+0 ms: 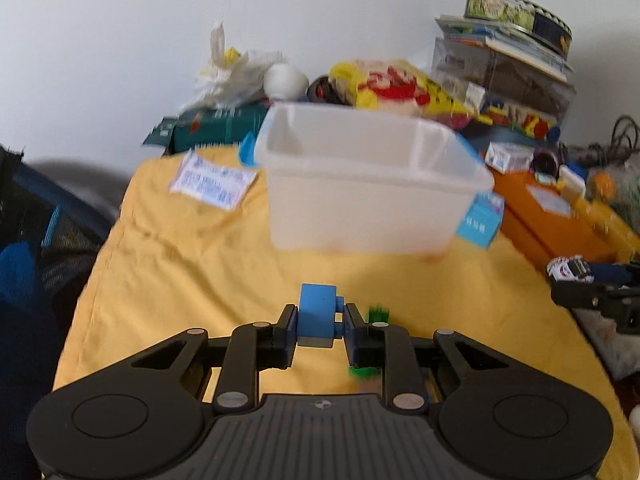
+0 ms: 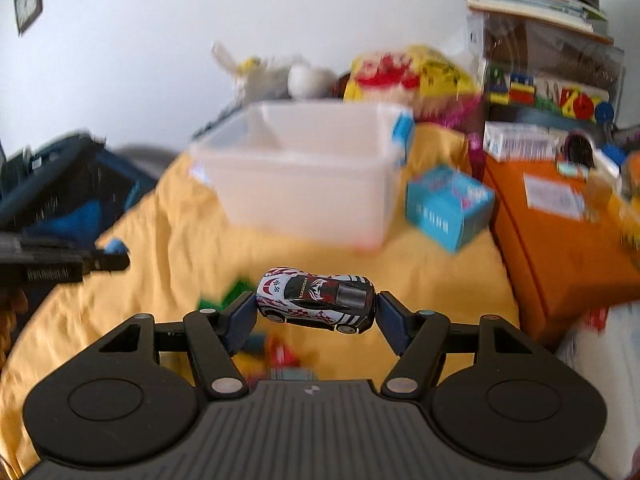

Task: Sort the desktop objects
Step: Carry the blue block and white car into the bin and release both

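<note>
Blue plastic, smooth and boxy with stubby round pegs on one side: that is the toy block my left gripper has clamped between its dark pads, above the cloth. My right gripper pinches a glossy little toy car, white with red and black markings, nose to tail between its angled fingers, also off the surface. Under both lies a wrinkled yellow cloth, with a bristly green piece just beside my left fingers. Farther on stands a translucent white plastic bin, rectangular with rounded corners and a divider inside; I see nothing in either compartment. A light blue carton sits just right of it.
</note>
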`<state>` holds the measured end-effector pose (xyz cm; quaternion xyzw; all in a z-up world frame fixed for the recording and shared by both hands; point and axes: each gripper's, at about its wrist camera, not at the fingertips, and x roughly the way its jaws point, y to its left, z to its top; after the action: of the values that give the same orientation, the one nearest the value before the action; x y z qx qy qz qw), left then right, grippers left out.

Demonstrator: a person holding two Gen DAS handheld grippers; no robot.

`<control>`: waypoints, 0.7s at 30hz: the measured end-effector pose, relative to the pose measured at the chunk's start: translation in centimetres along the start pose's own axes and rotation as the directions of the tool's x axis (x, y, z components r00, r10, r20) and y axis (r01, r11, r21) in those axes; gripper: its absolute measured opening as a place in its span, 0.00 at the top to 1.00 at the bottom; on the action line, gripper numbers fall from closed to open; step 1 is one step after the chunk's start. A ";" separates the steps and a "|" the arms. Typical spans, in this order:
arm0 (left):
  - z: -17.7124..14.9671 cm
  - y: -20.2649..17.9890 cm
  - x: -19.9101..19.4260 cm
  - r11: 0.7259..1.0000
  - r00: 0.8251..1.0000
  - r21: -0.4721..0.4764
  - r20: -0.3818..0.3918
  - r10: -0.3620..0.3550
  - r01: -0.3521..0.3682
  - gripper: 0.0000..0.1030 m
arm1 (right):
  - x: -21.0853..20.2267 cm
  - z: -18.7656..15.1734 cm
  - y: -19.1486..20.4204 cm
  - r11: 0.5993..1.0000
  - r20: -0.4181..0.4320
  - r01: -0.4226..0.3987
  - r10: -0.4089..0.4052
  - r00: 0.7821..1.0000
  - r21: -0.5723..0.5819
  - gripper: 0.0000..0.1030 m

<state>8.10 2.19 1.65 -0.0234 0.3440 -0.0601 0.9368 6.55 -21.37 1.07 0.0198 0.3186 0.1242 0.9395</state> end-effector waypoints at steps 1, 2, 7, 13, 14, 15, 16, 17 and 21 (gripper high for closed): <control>0.8 0.0 0.2 1.000 1.000 0.005 0.009 0.004 -0.004 0.74 | 0.1 1.0 -0.1 1.000 0.018 -0.001 0.001 1.000 -0.003 0.34; 1.6 -0.1 0.4 1.000 1.000 0.009 0.016 0.010 -0.010 0.74 | 0.2 1.9 -0.2 1.000 0.031 -0.002 0.003 1.000 -0.009 0.34; 6.2 -0.1 1.7 1.000 0.999 0.005 0.051 0.011 -0.011 0.74 | 1.4 6.2 -0.7 0.999 0.073 -0.011 0.013 0.997 -0.031 0.34; 11.5 -0.2 3.6 1.000 0.996 0.015 0.086 0.006 -0.007 0.74 | 4.2 10.4 -0.9 0.998 0.068 -0.017 0.022 0.997 -0.067 0.34; 12.3 -0.2 4.0 1.000 0.996 0.018 0.089 0.008 -0.009 0.74 | 4.7 10.9 -1.0 0.997 0.063 -0.015 0.020 0.998 -0.072 0.34; 13.1 -0.4 4.6 1.000 0.996 0.022 0.091 0.011 -0.013 0.74 | 5.4 11.5 -1.0 0.998 0.055 -0.016 0.020 0.998 -0.067 0.34; 13.7 -0.5 5.2 1.000 0.996 0.024 0.088 0.012 -0.014 0.74 | 6.1 12.0 -1.2 0.998 0.048 -0.020 0.023 0.999 -0.059 0.34; 14.3 -0.6 5.7 1.000 0.996 0.024 0.085 0.011 -0.013 0.74 | 6.8 12.4 -1.3 0.999 0.038 -0.022 0.023 0.999 -0.050 0.34; 16.1 -0.7 8.2 1.000 0.999 0.005 0.043 0.011 -0.011 0.74 | 9.4 13.4 -1.4 0.999 0.003 -0.008 0.008 1.000 -0.048 0.34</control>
<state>24.64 0.47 8.73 -0.0206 0.3239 -0.0554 0.9443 22.17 -19.87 6.03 -0.0011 0.3140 0.1355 0.9397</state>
